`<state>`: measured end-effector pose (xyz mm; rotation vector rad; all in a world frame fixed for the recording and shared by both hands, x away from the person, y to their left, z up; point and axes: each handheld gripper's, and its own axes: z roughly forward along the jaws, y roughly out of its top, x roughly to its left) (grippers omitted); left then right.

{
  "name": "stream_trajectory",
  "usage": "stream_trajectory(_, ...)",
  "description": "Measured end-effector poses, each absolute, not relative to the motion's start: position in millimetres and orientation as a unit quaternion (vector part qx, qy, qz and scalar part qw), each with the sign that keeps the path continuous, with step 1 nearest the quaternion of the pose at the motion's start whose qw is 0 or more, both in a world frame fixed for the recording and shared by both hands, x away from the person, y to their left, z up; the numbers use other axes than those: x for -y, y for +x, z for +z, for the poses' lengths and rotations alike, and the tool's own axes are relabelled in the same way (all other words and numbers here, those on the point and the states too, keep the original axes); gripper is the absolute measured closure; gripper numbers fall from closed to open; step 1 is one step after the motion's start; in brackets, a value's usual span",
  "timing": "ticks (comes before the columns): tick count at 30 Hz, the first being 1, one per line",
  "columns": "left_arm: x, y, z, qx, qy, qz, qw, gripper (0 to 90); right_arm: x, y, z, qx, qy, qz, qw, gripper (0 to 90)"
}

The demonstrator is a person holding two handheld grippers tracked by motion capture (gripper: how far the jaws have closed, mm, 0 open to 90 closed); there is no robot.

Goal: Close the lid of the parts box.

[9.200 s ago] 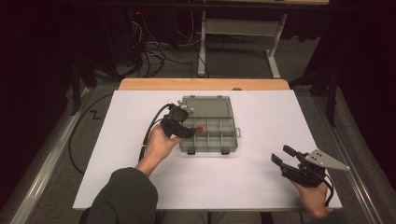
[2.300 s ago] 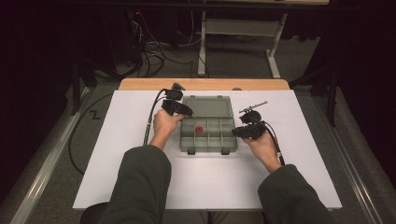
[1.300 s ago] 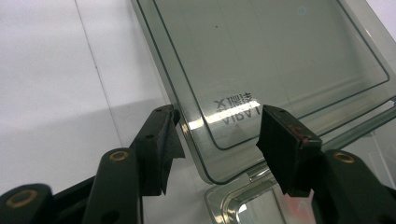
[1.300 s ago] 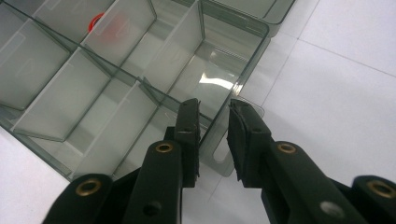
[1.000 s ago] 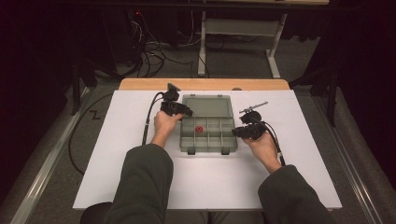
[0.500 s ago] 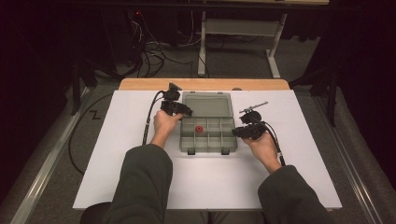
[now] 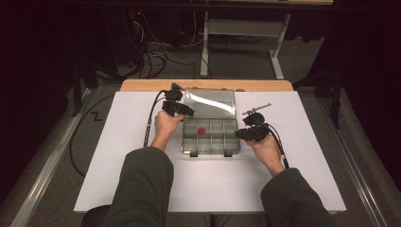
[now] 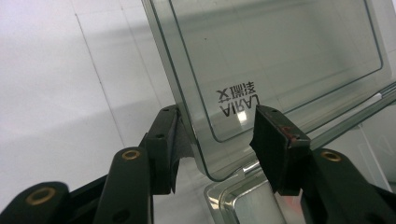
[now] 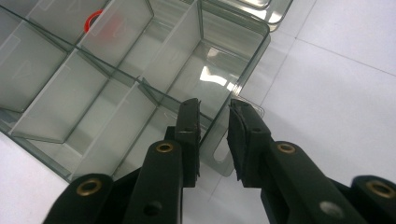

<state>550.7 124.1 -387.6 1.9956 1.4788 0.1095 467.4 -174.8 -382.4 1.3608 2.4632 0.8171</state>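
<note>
A clear compartment box [image 7: 210,150] lies mid-table with its lid [image 7: 210,103] swung back. A red ring [image 7: 202,129] sits in one upper cell and appears again [image 9: 93,21] in the right gripper view. My left gripper [image 7: 187,112] is at the lid's near left corner. In the left gripper view the lid [image 8: 280,56] stands between the jaws of that gripper [image 8: 217,140], which have just been closing and still show a gap. My right gripper [image 7: 241,134] straddles the box's right wall [image 9: 233,60], one jaw inside and one outside, and this gripper [image 9: 214,133] is clamped on it.
The box rests on a white sheet [image 7: 302,170] that covers the table, with a wooden strip [image 7: 142,85] along the far edge. Cables [image 7: 156,47] and a desk frame [image 7: 246,28] lie on the dark floor beyond. Both forearms come in from the bottom.
Since the oldest frame the right hand has come from the front right corner to the box's right wall. The left hand has shifted to the lid's corner. Over the last second little moved.
</note>
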Motion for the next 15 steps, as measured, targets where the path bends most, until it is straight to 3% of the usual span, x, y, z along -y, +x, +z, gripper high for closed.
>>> stream_trajectory(15, -122.9, 545.0, -379.1, -0.548, 0.770, 0.061, 0.321, 53.0, 174.7, 467.5, -382.2, -0.836, 0.462, 0.276, 0.105, 76.3)
